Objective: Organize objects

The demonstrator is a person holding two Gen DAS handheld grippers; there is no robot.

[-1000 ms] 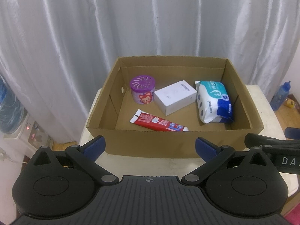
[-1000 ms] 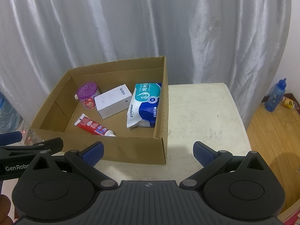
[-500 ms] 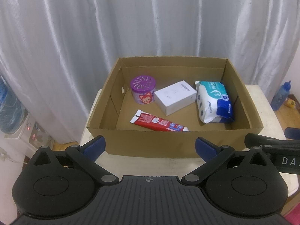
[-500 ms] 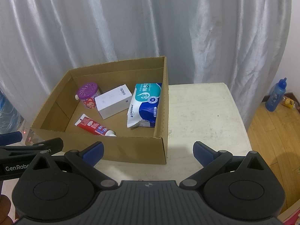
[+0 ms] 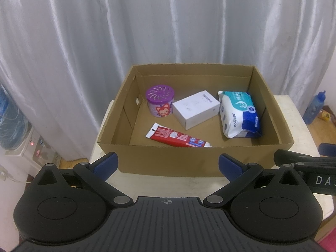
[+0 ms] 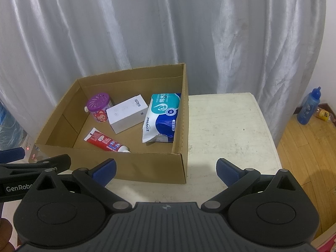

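Right wrist only: bare tabletop (image 6: 226, 126).

In the box (image 5: 159, 159): canister (image 5: 160, 103) far-left, carton (image 5: 196, 109) centre, wipes (image 5: 239, 114) right, tube (image 5: 178, 138) seemingly nearest.

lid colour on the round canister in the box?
Purple lid with a white swirl pattern; clearest in the left wrist view.

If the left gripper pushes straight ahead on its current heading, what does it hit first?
Probably the near wall of the cardboard box: the left gripper, jaws open and empty, is centred on it. If it clears the rim, the toothpaste tube comes next. Depth is uncertain.
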